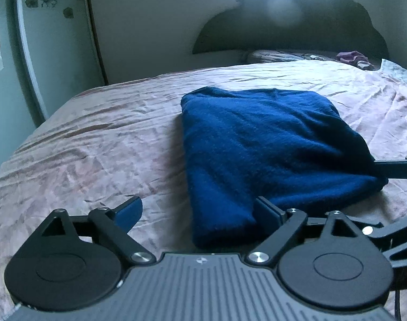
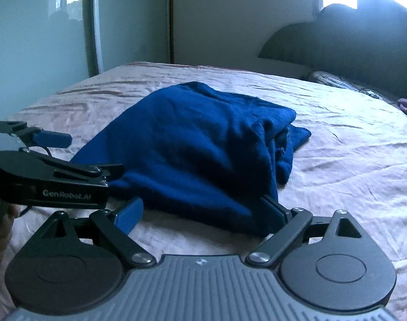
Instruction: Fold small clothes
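Observation:
A dark blue knitted garment lies folded into a thick rectangle on the pink bedsheet. My left gripper is open at the garment's near left corner. The cloth lies beside its right finger, and neither pad presses on it. In the right wrist view the garment bulges, with loose layers showing at its right side. My right gripper stands open at the near edge, its right finger against the cloth. The left gripper reaches in from the left, also open.
A dark scalloped headboard and a patterned pillow stand at the far end. A purple cloth lies by the pillow. A wardrobe with frosted flowered doors stands past the bed's left edge.

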A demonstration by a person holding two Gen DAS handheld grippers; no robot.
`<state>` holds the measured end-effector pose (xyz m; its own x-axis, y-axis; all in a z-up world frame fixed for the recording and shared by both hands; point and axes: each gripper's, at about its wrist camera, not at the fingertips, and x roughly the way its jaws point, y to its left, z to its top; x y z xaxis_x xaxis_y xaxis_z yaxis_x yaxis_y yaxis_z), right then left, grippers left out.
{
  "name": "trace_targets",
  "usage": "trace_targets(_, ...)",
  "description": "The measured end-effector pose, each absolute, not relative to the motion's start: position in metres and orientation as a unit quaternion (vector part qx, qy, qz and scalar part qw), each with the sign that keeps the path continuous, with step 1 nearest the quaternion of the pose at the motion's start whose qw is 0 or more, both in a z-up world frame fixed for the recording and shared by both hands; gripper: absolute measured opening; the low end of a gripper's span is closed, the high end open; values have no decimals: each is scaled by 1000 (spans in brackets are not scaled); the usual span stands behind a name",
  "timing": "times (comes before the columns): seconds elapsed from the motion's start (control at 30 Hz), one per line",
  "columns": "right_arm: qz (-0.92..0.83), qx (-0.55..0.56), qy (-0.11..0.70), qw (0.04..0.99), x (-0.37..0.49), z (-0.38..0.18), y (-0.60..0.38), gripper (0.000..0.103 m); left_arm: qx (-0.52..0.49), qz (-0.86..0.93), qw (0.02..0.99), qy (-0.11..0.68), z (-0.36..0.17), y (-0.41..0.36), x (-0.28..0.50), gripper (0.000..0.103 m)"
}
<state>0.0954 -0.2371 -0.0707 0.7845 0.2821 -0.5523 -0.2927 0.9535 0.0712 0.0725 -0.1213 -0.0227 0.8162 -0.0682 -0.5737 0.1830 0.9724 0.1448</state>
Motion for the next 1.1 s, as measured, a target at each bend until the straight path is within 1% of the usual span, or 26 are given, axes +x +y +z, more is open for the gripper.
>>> trace_targets(0.13,147,-31,291,945,91,-74,-230,103,101,-64,949,292,-23,-121,69,96)
trace_targets(0.3,128,-49,294,946,85,-74,-224,103,103,-62,949,290,-24,-121,65,100)
trace_targets(0.4,104,-64,309,943,87,-76,-220,103,97,-61,949,293,-24,-120,64,103)
trace_targets(0.53,100,-44,316,942,85,-76,-225,103,76,-58,948,304,-24,-115,63,103)
trace_targets(0.67,103,29,342,934,87,-78,-242,103,69,-54,952,294,-23,-114,53,102)
trace_targets(0.73,104,52,342,933,83,-78,-248,103,76,-56,950,298,-22,-116,48,102)
trace_targets(0.93,99,46,342,933,73,-76,-246,103,59,-63,942,325,-26,-112,41,102)
trace_targets(1.1,94,40,344,933,69,-75,-244,103,47,-57,940,332,-25,-106,36,102)
